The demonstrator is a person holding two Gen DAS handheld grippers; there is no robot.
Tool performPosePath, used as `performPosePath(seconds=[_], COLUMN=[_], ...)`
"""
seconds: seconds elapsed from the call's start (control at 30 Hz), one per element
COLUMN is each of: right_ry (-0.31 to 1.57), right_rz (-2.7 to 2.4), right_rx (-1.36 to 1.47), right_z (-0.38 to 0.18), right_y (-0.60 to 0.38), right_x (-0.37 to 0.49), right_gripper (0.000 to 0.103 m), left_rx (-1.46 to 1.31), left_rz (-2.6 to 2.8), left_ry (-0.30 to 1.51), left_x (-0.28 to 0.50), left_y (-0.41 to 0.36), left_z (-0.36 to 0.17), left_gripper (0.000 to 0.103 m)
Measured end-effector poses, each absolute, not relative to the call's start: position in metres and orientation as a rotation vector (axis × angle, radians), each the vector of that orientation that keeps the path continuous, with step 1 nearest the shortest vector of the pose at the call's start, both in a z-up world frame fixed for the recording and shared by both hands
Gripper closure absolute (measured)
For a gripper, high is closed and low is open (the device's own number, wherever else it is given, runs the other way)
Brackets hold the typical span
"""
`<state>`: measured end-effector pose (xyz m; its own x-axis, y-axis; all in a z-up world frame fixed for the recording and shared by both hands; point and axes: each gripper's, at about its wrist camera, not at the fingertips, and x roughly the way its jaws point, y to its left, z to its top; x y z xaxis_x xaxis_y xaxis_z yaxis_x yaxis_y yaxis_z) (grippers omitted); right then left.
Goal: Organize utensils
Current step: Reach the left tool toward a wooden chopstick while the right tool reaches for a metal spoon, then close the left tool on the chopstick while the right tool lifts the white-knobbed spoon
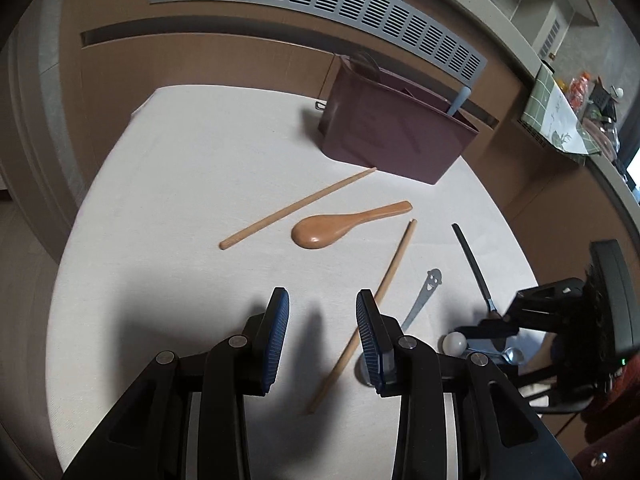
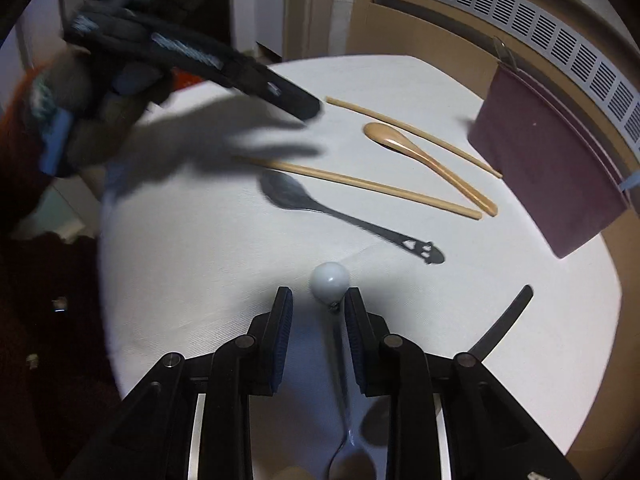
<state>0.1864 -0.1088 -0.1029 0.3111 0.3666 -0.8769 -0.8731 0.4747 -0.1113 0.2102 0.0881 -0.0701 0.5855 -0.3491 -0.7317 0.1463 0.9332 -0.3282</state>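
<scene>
On the white round table point(image 1: 168, 184) lie two wooden chopsticks point(image 1: 296, 208) point(image 1: 368, 312), a wooden spoon point(image 1: 344, 226), a metal smiley-handled spoon point(image 1: 424, 296), a black-handled utensil point(image 1: 474, 268) and a ball-ended metal spoon point(image 2: 330, 280). A maroon utensil holder point(image 1: 392, 132) stands at the far side. My left gripper point(image 1: 322, 320) is open and empty above the table. My right gripper point(image 2: 314, 316) is open, its fingers astride the ball-ended spoon's handle point(image 2: 340, 364). The right gripper also shows in the left wrist view point(image 1: 500, 328).
A wooden wall with a grey vent grille point(image 1: 320, 0) rises behind the table. A counter with bottles and a cloth point(image 1: 560, 120) is at the far right. The holder point(image 2: 552, 168) holds some utensils, including a light blue handle point(image 1: 460, 100).
</scene>
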Motion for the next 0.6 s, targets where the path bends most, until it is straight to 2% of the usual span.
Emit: performPosePath(seconds=[0.1,0.2,0.27,0.4,0.43,0.53,0.6], right_ry=[0.931,0.909,0.895,0.885,0.874,0.835,0.82], right_rz=[0.9,0.829,0.792,0.672,0.63,0.542,0.512], right_rx=[-0.594,-0.506,-0.401,-0.163,-0.107,-0.052,-0.047], right_z=[-0.1,-0.091,-0.079,-0.065,-0.063,-0.06,-0.057], right_y=[-0.112,-0.123,-0.139,-0.179,-0.19,-0.209,-0.217], right_x=[0.196,0.204,0.207,0.223,0.225,0.224,0.219], right_gripper=[0.084,0.084,0.084,0.084,0.084,0.084,0.084], left_rx=[-0.225,-0.169,-0.13,0.009,0.039,0.098,0.142], left_rz=[-0.315,-0.405,-0.441,-0.449,-0.447,-0.439,-0.427], left_ry=[0.902,0.861,0.838,0.901,0.907,0.933,0.949], left_x=[0.208,0.206,0.208,0.235,0.242,0.256,0.265], left_y=[0.082,0.064,0.049,0.012,0.004,-0.012,-0.021], left_z=[-0.071,-0.069,-0.07,-0.08,-0.081,-0.082,-0.083], left_gripper=[0.067,0.065,0.059,0.059,0.06,0.075,0.077])
